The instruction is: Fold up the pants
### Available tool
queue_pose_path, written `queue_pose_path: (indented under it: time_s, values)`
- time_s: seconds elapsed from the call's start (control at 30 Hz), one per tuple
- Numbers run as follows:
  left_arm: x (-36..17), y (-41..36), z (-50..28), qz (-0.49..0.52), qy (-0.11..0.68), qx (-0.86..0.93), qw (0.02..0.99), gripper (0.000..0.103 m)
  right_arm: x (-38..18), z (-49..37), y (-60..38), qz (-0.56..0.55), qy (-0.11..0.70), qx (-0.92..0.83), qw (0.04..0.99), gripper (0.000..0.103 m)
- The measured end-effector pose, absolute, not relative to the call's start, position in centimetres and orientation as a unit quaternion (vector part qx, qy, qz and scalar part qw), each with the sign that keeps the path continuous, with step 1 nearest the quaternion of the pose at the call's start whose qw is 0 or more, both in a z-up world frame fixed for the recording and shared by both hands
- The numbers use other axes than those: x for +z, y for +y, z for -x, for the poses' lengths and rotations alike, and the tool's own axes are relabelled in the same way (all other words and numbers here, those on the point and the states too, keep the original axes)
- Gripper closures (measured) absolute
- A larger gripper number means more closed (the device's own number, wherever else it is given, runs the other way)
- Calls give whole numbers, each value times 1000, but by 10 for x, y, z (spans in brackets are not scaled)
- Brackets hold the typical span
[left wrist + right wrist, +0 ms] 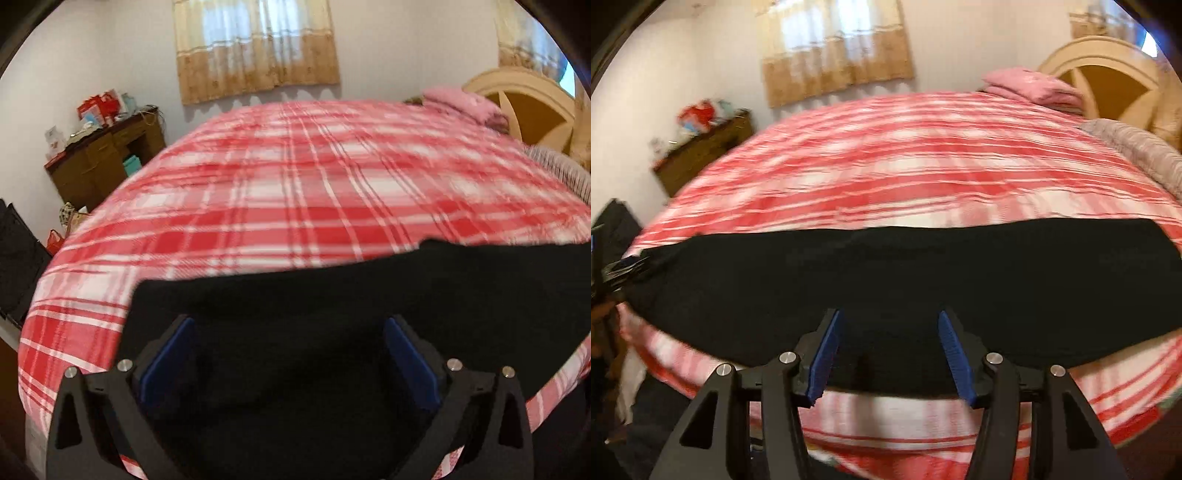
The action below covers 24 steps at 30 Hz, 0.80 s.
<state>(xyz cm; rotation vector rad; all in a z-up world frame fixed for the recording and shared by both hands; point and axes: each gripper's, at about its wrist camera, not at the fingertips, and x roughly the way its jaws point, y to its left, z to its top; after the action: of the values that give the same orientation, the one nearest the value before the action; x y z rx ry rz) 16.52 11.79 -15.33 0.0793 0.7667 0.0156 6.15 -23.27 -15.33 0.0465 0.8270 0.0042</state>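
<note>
1. Both hand-held grippers hang over the near edge of the bed (280, 192), each tilted down at the black pants (886, 280) — the left hand-held gripper (288, 328) toward the pants' left end, the right hand-held gripper (890, 321) about midway along their near side.

2. Those pants lie flat on the red plaid bedcover as one long dark band, the long axis running left to right along the bed's near edge, crosswise to the line each gripper points along.

3. In the left wrist view the cloth's left end shows as a corner just above and left of the left blue pad, so I judge the left hand the nearer one to that end; the right end runs on toward the bed's right edge, well apart from either tool.

4. Left hand-held gripper: jaws stand wide, blue pads (173, 365) far apart, with black cloth filling the gap behind them — the pads do not look pressed on it, though whether the tips touch the cloth I cannot tell.

5. Right hand-held gripper: jaws about half spread, blue pads (823, 362) clear of each other, nothing pinched; the near hem of the pants crosses between them, with plaid cover showing below.

6. Judgement: the coming grasp depends on meeting that near hem squarely, since the fold has to carry the band over on itself.
</note>
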Motion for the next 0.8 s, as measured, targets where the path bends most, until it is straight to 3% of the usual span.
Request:
queue_pose_path:
  time_s: [0.33, 0.6, 0.8]
  values:
    - [-167, 106, -164, -32, 396, 4, 918, 0, -162, -63, -224, 54, 423, -13, 904, 46]
    - [-157, 79, -149, -15, 384, -33, 923, 0, -150, -57, -228, 27, 425, -12, 905, 46]
    - [-156, 64, -145, -30, 378, -46, 924, 0, -111, -39, -272, -31, 369, -34, 928, 46]
